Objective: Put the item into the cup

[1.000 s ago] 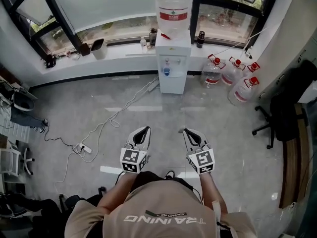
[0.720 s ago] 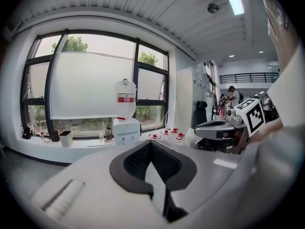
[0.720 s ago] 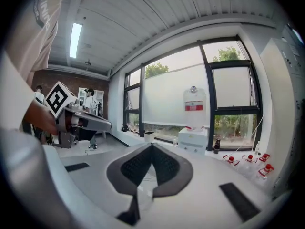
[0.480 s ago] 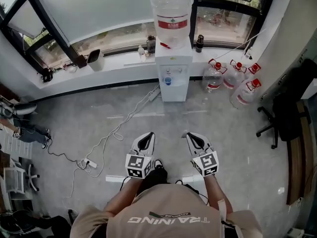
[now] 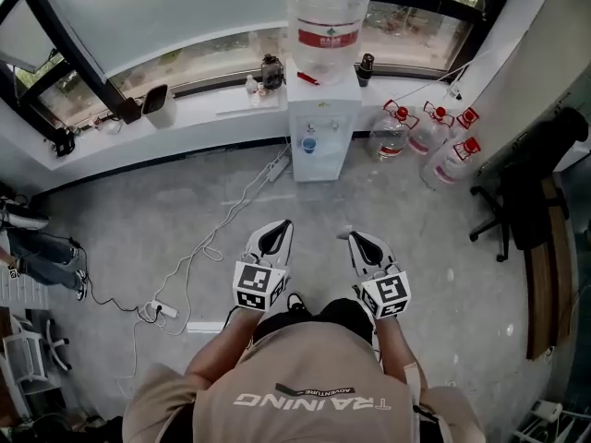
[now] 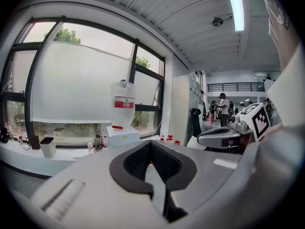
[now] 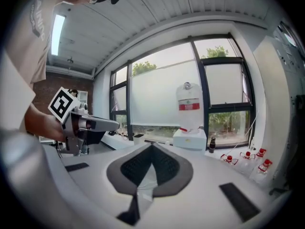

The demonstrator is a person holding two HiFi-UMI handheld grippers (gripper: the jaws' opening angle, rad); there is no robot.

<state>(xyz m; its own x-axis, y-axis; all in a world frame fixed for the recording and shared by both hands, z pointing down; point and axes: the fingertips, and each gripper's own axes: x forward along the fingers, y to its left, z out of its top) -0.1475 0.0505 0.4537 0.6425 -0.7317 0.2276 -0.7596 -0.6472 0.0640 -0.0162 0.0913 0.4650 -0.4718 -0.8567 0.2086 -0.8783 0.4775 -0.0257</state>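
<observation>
Left tongs (image 5: pixel 274 231) and right tongs (image 5: pixel 356 240) are both pressed together on nothing, side by side over the grey floor (image 5: pixel 175 192), pointing toward the water dispenser (image 5: pixel 318 127). Where item and cup sit, I cannot tell

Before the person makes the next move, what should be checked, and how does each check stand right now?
1. Left tool free to take something: ok, jaws together with nothing between them.
2. Right tool free: ok, jaws together, nothing held.
3. Jaws apart, ready to grasp: not ok, both are shut.
4. Item to pick up in sight: cannot tell, nothing in any view stands out as it.
5. Cup in sight: cannot tell; a dark container stands on the windowsill, too small to identify.
6. Floor towards the water dispenser: ok; the power strip lies off to the left.
</observation>
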